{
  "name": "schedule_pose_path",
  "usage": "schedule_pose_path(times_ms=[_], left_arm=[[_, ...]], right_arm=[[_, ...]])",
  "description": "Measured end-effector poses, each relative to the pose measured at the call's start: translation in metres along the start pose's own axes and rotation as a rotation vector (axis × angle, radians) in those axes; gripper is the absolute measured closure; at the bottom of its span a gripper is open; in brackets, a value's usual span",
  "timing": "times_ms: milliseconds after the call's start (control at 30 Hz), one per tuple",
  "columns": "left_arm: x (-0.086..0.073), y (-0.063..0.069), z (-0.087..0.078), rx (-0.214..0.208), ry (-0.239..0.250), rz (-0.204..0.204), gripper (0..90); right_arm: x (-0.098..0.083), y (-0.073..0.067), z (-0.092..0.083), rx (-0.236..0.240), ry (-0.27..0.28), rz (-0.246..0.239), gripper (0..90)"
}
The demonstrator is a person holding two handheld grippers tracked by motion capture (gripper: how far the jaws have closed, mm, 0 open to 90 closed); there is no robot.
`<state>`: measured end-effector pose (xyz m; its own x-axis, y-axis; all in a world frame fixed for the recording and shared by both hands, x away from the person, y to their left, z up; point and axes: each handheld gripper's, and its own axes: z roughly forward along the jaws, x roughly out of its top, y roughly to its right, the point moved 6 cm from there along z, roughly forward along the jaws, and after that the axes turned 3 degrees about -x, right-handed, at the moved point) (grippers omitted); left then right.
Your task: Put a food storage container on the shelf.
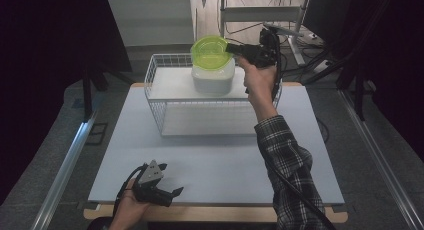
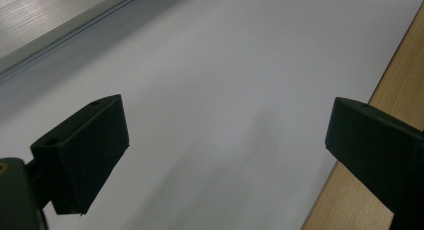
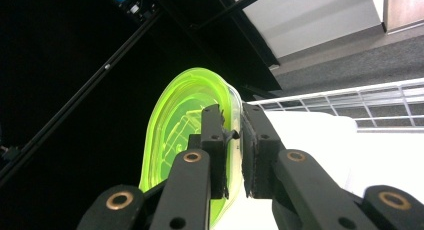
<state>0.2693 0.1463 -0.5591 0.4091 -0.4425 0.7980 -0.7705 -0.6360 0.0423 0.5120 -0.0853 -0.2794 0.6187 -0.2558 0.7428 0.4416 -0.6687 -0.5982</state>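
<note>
A translucent green lid (image 1: 211, 51) is tilted up over a white container (image 1: 212, 77) that stands on a white panel inside a white wire basket (image 1: 159, 112) at the table's far side. My right gripper (image 1: 229, 48) is shut on the lid's right rim. In the right gripper view the jaws (image 3: 232, 135) pinch the edge of the green lid (image 3: 172, 125), with the white container (image 3: 310, 135) just behind it. I cannot tell whether the lid touches the container. My left gripper (image 1: 174, 196) rests open at the table's front left edge, and between its jaws (image 2: 225, 140) there is nothing.
The white tabletop (image 1: 210, 160) lies between the basket and the front edge, with a wooden border (image 2: 400, 80) along it. Metal rails run along both sides on the floor. A rack frame (image 1: 260, 15) and cables stand behind the table.
</note>
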Motion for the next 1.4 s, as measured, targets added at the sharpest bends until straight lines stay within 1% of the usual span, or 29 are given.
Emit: schedule_pose_path(times_ms=[67,167,200,233,300,467,533,600,667,700,733,767,800,833,900,933,967,1033,1067,1100,1133,1167,1233,1267,1400], left_arm=[[0.000,0.000,0.000,0.000,0.000,0.000,3.4],[0.000,0.000,0.001,-0.002,-0.006,0.004,3.4],[0.000,0.000,0.001,-0.002,-0.006,0.004,3.4],[0.000,0.001,0.001,-0.003,-0.004,0.001,3.4],[0.000,0.001,0.001,-0.005,-0.006,0.001,3.4],[-0.001,0.001,0.002,-0.007,-0.009,0.001,3.4],[-0.001,0.001,0.002,-0.007,-0.008,0.001,3.4],[-0.001,0.001,0.002,-0.007,-0.009,0.001,3.4],[-0.001,0.001,0.002,-0.007,-0.009,0.001,3.4],[-0.001,0.001,0.001,-0.008,-0.009,0.002,3.4],[-0.001,0.001,0.001,-0.008,-0.009,0.002,3.4],[-0.001,0.001,0.001,-0.008,-0.009,0.002,3.4],[-0.001,0.001,0.001,-0.008,-0.009,0.002,3.4],[-0.001,0.001,0.001,-0.007,-0.010,0.003,3.4],[-0.001,0.001,0.002,-0.007,-0.009,0.003,3.4],[-0.001,0.001,0.002,-0.007,-0.009,0.003,3.4],[-0.001,0.001,0.002,-0.007,-0.010,0.003,3.4],[-0.001,0.001,0.002,-0.007,-0.011,0.002,3.4],[-0.001,0.001,0.002,-0.007,-0.011,0.002,3.4],[-0.001,0.001,0.002,-0.006,-0.014,0.006,3.4],[-0.001,0.001,0.002,-0.006,-0.014,0.006,3.4],[-0.001,0.001,0.002,-0.005,-0.017,0.009,3.4],[-0.001,0.001,0.002,-0.005,-0.012,0.003,3.4],[-0.001,0.001,0.002,-0.005,-0.012,0.003,3.4],[-0.001,0.001,0.002,-0.002,-0.013,0.007,3.4]], right_arm=[[0.000,0.001,0.002,-0.012,-0.002,0.003,80.3],[0.002,-0.001,0.004,-0.061,-0.005,-0.038,78.8],[0.002,-0.001,0.004,-0.061,-0.005,-0.038,78.8],[0.002,-0.001,0.005,-0.091,-0.008,-0.058,76.8],[0.003,-0.001,0.007,-0.114,-0.012,-0.079,74.4],[0.003,0.001,0.010,-0.132,-0.018,-0.082,74.1],[0.003,0.003,0.012,-0.143,-0.024,-0.089,71.3],[0.002,0.004,0.013,-0.132,-0.027,-0.081,69.5],[0.002,0.004,0.013,-0.131,-0.028,-0.082,68.4],[0.002,0.003,0.013,-0.130,-0.026,-0.096,65.2],[0.002,0.003,0.013,-0.130,-0.026,-0.096,65.2],[0.002,0.002,0.012,-0.136,-0.022,-0.116,58.6],[0.002,0.002,0.012,-0.136,-0.022,-0.116,58.6],[0.003,0.000,0.010,-0.137,-0.010,-0.136,51.0],[0.004,0.000,0.008,-0.131,-0.001,-0.158,42.3],[0.004,0.000,0.008,-0.131,-0.001,-0.158,42.3],[0.004,0.000,0.006,-0.114,-0.004,-0.182,32.8],[0.002,0.000,0.004,-0.104,-0.010,-0.207,25.1],[0.002,0.000,0.004,-0.104,-0.010,-0.207,25.1],[0.000,0.000,0.002,-0.090,-0.016,-0.239,20.6],[0.000,0.000,0.002,-0.090,-0.016,-0.239,20.6],[-0.004,-0.001,-0.001,-0.082,-0.027,-0.276,15.8],[-0.007,-0.001,-0.003,-0.080,-0.026,-0.309,13.2],[-0.007,-0.001,-0.003,-0.080,-0.026,-0.309,13.2],[-0.018,-0.004,-0.011,-0.079,-0.024,-0.388,9.4]])
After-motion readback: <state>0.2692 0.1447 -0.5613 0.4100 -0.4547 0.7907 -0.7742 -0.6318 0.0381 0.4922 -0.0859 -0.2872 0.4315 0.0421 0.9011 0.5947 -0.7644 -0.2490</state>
